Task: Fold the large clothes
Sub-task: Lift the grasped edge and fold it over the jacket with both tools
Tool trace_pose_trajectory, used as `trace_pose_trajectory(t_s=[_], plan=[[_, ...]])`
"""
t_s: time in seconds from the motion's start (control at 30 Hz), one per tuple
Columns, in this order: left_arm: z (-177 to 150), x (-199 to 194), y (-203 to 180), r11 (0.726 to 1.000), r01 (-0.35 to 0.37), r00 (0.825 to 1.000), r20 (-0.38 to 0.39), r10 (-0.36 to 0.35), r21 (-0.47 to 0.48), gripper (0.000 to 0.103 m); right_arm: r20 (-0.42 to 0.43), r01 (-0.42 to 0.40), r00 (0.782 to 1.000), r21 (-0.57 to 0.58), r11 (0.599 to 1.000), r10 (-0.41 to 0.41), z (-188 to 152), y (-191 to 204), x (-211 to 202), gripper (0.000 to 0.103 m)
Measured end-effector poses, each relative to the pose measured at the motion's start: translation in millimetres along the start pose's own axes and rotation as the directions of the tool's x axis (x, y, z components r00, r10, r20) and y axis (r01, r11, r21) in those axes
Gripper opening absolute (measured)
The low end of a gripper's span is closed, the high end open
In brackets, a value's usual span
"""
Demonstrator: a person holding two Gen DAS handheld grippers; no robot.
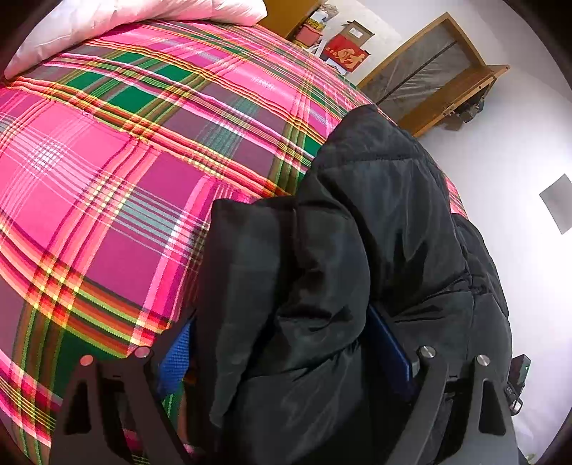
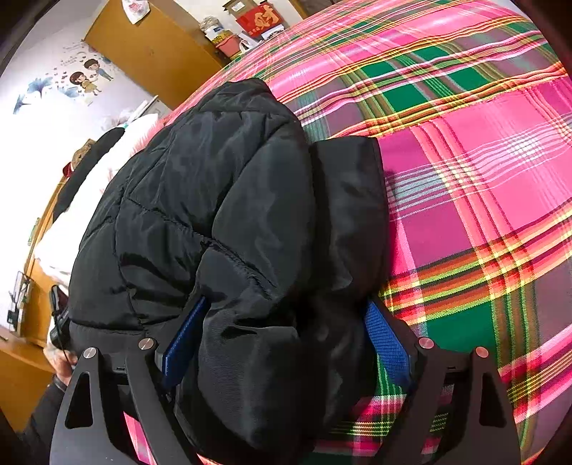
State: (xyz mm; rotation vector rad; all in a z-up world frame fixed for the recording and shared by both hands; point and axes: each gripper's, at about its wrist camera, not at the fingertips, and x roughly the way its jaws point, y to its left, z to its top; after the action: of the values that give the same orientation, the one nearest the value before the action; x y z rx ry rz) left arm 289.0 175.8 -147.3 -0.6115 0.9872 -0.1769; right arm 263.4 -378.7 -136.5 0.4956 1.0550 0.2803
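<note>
A black puffer jacket [image 1: 357, 257] lies bunched on a bed with a pink and green plaid cover [image 1: 125, 161]. My left gripper [image 1: 282, 343] has a thick fold of the jacket between its blue pads [image 1: 175, 350], jaws wide around the padding. In the right wrist view the same jacket [image 2: 228, 214] fills the left and middle. My right gripper [image 2: 286, 339] also has a thick fold between its blue pads [image 2: 386, 339]. The plaid cover [image 2: 464, 179] spreads to the right.
A pale pink pillow [image 1: 125, 21] lies at the bed's far end. A wooden framed panel [image 1: 429, 68] leans on the white wall. Wooden furniture [image 2: 150, 46], a red box [image 2: 261, 18] and wall stickers [image 2: 82, 78] stand beyond the bed.
</note>
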Motion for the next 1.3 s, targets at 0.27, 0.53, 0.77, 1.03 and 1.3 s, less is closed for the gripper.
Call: trace_pose_trajectory(t_s=[0.27, 0.53, 0.77, 1.03, 1.3], plan=[[-5.8, -1.2, 1.7, 1.000, 0.015, 1.000, 0.009, -0.015, -0.004, 0.091, -0.012, -0.055, 0.998, 0.027, 0.998, 0.055, 2.9, -10.9, 4.2, 0.086], [-11.1, -5.6, 4.2, 1.000, 0.020, 0.999, 0.027, -0.019, -0.016, 0.091, 0.017, -0.039, 0.999, 0.035, 0.999, 0.038, -1.3, -14.9, -0.8, 0.091], [-11.9, -5.8, 0.1, 0.998, 0.057, 0.998, 0.002, -0.057, -0.038, 0.075, -0.019, -0.095, 0.995, 0.031, 0.995, 0.096, 4.8, -6.5, 2.7, 0.057], [-12.1, -4.3, -19.3, 0.999, 0.001, 1.000, 0.015, -0.001, 0.039, 0.060, -0.007, -0.098, 0.995, 0.030, 0.995, 0.099, 8.9, -7.7, 9.8, 0.051], [-9.9, -24.3, -53.5, 0.990, -0.105, 0.993, 0.059, 0.100, 0.099, 0.029, 0.012, -0.004, 1.000, -0.034, 0.999, 0.004, 11.6, 26.2, -8.3, 0.030]])
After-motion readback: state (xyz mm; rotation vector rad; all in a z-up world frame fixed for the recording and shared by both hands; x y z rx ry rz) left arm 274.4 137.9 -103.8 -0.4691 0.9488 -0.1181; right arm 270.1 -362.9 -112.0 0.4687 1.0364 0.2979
